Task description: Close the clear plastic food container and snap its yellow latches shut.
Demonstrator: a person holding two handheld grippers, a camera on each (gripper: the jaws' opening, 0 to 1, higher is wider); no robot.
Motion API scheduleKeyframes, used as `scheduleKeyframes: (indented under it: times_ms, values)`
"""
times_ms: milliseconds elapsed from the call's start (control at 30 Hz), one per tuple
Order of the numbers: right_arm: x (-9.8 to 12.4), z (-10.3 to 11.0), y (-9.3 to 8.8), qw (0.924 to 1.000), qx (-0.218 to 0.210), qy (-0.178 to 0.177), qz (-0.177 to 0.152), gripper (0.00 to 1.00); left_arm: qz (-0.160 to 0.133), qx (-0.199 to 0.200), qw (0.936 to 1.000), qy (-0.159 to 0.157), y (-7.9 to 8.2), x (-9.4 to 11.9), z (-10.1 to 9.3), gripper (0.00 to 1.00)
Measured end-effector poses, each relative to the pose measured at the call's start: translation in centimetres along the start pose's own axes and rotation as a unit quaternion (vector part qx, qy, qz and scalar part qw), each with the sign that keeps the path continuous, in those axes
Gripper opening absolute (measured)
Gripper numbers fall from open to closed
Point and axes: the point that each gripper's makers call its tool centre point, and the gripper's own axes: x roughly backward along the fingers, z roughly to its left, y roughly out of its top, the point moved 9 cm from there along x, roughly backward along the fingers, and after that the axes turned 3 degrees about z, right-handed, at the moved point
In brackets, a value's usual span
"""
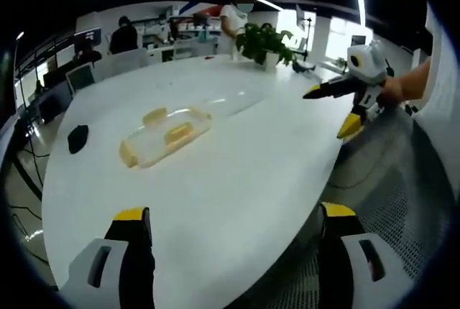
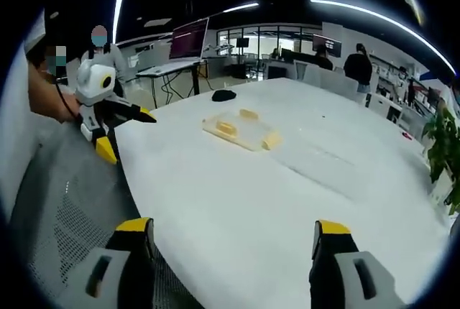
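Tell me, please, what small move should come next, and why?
Probably bring both tools forward over the white table toward the clear plastic container with yellow latches. The left tool and right tool are both open, empty and well short of it, and its clear lid appears to lie open.

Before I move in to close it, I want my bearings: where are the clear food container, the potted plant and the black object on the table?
Food container (image 1: 167, 136), left gripper view, on its clear middle.
Potted plant (image 1: 264, 42), left gripper view, on the leaves.
Black object (image 1: 77, 138), left gripper view, on its top.
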Motion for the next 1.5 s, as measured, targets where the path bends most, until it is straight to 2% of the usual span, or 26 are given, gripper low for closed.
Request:
scheduleKeyframes:
  times_ms: [300, 467, 867, 1500]
  values:
    - [-1.3, -0.2, 1.0, 0.9997, 0.020, 0.013, 0.006, 0.89, 0.006, -0.011, 0.9999, -0.008, 0.4, -0.6, 0.9, 0.92]
    - [-1.8, -0.5, 1.3, 0.9996, 0.016, 0.024, -0.001, 0.89, 0.015, -0.014, 0.9997, -0.010, 0.2, -0.9, 1.3, 0.91]
    - [-3.3, -1.4, 2.0, 0.9986, 0.037, 0.034, 0.014, 0.87, 0.027, -0.016, 0.9994, -0.012, 0.2, -1.6, 2.7, 0.89]
    - [-5.1, -3.1, 3.8, 0.9967, 0.065, 0.047, 0.014, 0.85, 0.046, -0.028, 0.9983, -0.019, 0.5, -2.6, 4.5, 0.86]
